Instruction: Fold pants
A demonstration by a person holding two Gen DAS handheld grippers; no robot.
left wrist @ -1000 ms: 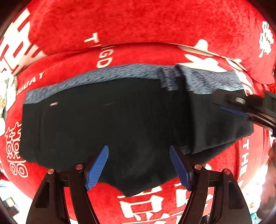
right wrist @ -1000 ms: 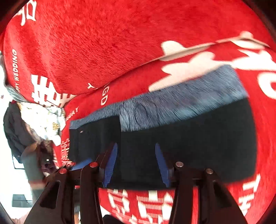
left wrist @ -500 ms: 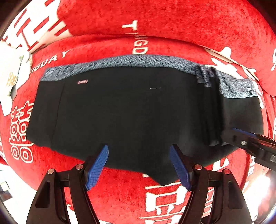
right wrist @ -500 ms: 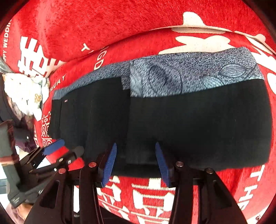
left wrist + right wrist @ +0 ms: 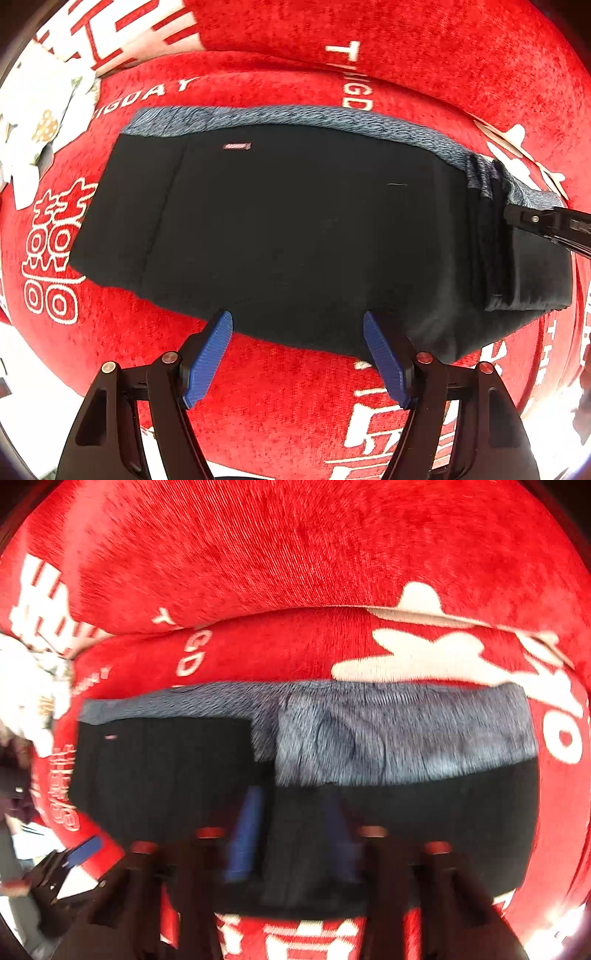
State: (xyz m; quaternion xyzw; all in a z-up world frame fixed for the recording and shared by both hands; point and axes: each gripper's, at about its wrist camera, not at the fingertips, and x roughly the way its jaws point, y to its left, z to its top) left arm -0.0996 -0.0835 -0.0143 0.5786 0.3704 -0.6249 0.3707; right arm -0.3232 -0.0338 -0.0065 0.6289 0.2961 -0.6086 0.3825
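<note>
We see black pants (image 5: 295,229) with a mottled grey-blue waistband (image 5: 332,114) lying flat across a red cloth (image 5: 443,55) printed with white lettering, filling the middle of both frames. Their right end is folded over into a thick layered edge. Our left gripper (image 5: 297,356) hovers at the lower hem, blue pads apart, touching nothing. Our right gripper (image 5: 291,830) is blurred; its jaws have just been closing over the folded black cloth, and we cannot tell whether they pinch it
</note>
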